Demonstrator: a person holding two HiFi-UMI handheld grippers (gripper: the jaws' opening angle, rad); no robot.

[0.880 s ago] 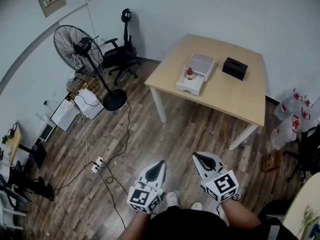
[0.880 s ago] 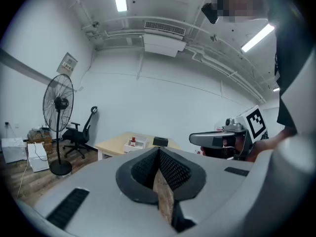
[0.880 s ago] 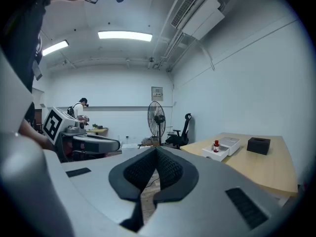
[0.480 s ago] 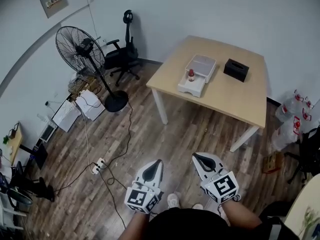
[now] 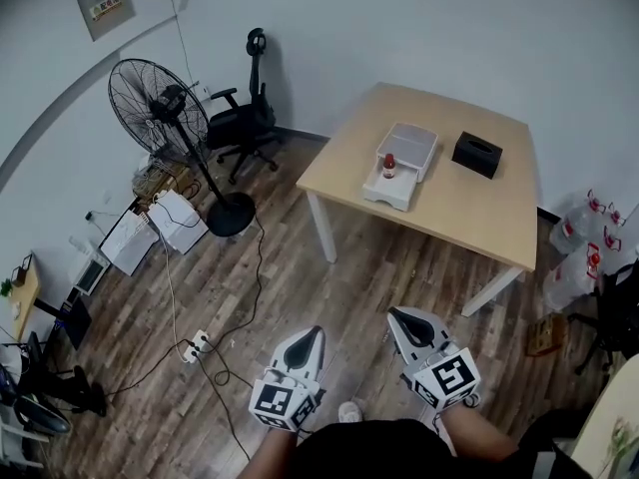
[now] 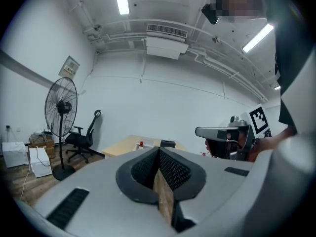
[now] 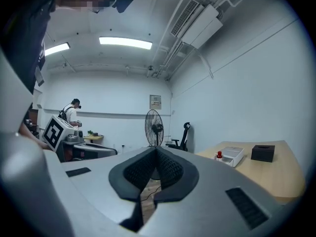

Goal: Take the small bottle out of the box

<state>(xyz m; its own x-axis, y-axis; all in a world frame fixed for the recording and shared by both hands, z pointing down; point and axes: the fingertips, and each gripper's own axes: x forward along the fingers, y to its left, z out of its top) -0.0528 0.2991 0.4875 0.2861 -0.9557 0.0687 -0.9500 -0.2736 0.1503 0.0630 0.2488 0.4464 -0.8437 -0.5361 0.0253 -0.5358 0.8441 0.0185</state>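
A small bottle with a red cap stands in an open white box on a light wooden table across the room. It also shows far off as a small bottle in the right gripper view and a tiny red-capped bottle in the left gripper view. Both grippers hang low in front of the person, far from the table. My left gripper is shut and empty. My right gripper is shut and empty too.
A black tissue box sits on the table beside the white box. A standing fan and a black office chair stand to the left. Cables and a power strip lie on the wood floor. Water bottles are at the right.
The view has shifted slightly: the table and box now sit a little further right and lower in the head view. Both grippers stay shut, held low, slightly lower in the frame.
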